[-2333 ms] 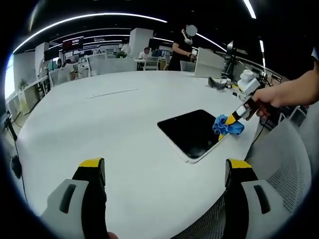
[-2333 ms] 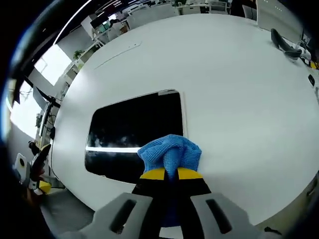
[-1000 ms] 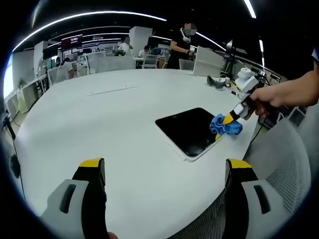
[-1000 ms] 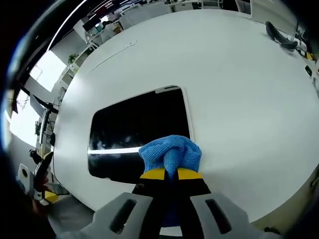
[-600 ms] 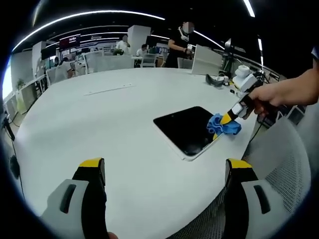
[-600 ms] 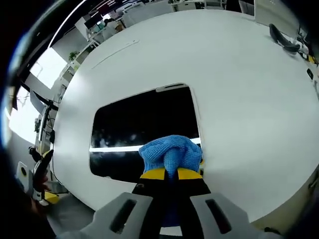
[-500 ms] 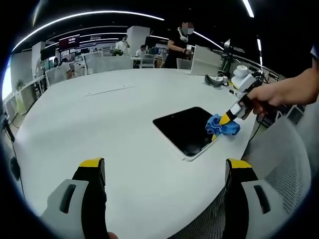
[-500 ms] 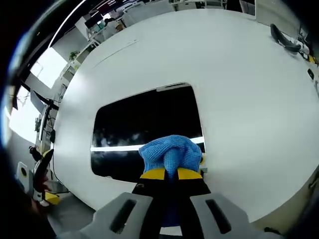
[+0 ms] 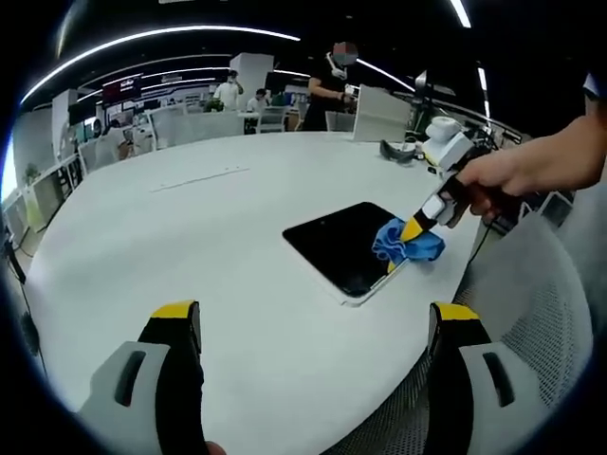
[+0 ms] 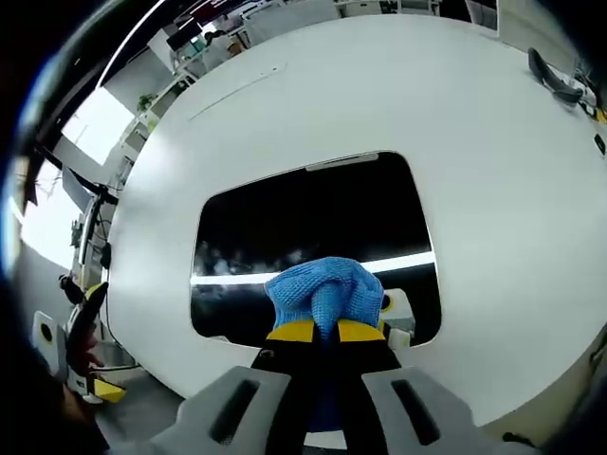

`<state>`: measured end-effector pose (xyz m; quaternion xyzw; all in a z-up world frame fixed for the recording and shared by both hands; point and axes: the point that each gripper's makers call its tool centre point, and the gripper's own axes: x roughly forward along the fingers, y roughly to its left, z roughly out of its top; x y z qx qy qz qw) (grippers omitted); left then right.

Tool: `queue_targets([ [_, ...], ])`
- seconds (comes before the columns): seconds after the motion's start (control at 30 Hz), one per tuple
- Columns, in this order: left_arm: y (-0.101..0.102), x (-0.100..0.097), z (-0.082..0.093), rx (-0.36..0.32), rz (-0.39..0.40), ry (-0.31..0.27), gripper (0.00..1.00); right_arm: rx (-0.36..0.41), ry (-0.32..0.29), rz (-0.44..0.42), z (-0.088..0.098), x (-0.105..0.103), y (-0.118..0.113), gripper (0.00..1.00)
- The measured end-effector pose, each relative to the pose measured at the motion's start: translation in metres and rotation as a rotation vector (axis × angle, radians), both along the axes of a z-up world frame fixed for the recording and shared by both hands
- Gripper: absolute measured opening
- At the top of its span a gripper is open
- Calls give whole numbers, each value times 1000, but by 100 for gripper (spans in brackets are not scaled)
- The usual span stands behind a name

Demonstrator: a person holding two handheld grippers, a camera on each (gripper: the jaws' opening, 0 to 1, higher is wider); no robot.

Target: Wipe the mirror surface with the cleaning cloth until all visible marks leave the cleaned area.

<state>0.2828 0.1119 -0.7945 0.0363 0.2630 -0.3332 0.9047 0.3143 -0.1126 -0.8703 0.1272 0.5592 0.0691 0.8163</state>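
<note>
Two yellow-tipped jaws of the right gripper (image 10: 326, 331) are clenched on a bunched blue cleaning cloth (image 10: 325, 291), low centre in the right gripper view. Cloth presses on the near part of the dark rectangular mirror (image 10: 303, 223), which lies flat on the round white table (image 10: 285, 114) mid-frame. A bright light streak and faint pale smudges show on the glass left of the cloth. In the left gripper view, mirror (image 9: 340, 245) sits right of centre, cloth (image 9: 406, 244) on its right corner, held by a hand (image 9: 493, 185). Left gripper (image 9: 313, 327) jaws stand wide apart, released, at bottom of frame.
</note>
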Motion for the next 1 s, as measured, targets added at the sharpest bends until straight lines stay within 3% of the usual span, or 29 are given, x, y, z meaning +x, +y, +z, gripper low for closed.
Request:
queue_targets([
  [0.5,-5,-1,8,-23,-21,-27,99,15,10,74,1,-4,32,0],
  [0.7,-5,-1,7,3,-33,-44,99,22,14,89,1,-1,43,0],
  [1.0,-5,-1,4,-7,-22,-15,99,35,16,111,0,5,62,0],
])
